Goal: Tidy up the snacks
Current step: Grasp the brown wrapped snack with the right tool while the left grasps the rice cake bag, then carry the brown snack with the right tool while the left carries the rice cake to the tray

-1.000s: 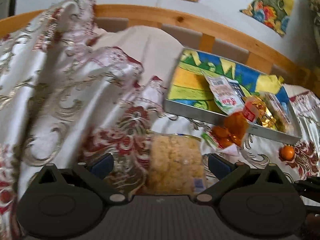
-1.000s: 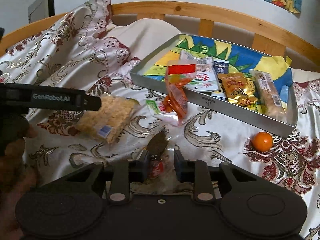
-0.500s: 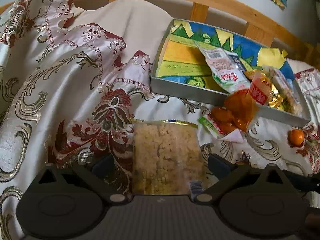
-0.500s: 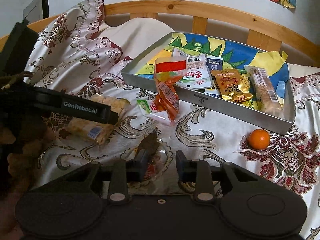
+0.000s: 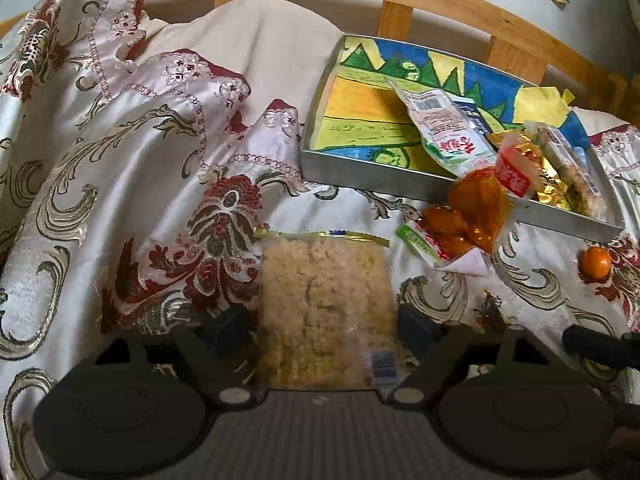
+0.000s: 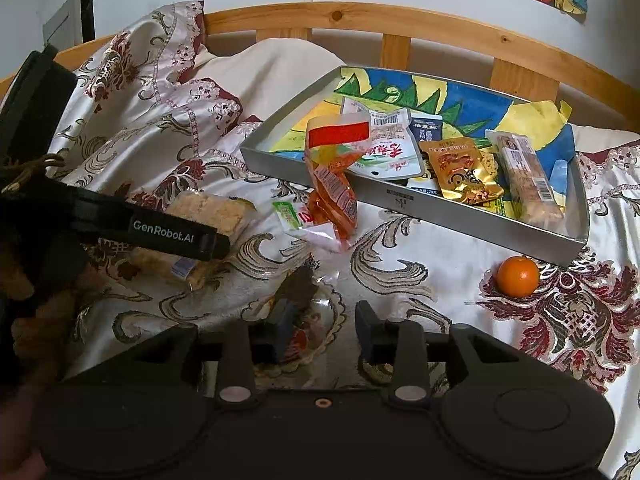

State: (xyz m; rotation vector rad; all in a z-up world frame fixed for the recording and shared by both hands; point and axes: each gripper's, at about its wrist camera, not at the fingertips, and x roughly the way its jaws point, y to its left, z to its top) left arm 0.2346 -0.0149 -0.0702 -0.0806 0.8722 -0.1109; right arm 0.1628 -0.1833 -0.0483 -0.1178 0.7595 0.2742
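A: Where is the left gripper [image 5: 324, 326]?

B: At the bottom middle of its own view, jaws straddling the clear pack of puffed-rice cake [image 5: 324, 304] lying on the bedspread [image 5: 120, 184]. They have just been closing in; the fingertips [image 5: 228, 326] sit at the pack's two edges, but I cannot tell whether they press it.

A: And the right gripper [image 6: 324, 326]?

B: Bottom middle of its view, jaws parted and just been opening, with a crumpled clear wrapper [image 6: 316, 312] lying loose between them.

A: The rest?

B: The metal tray [image 6: 460, 224] at upper right holds several packets. An orange packet [image 6: 332, 196] leans on its front wall; a mandarin [image 6: 518, 275] sits just below the tray.
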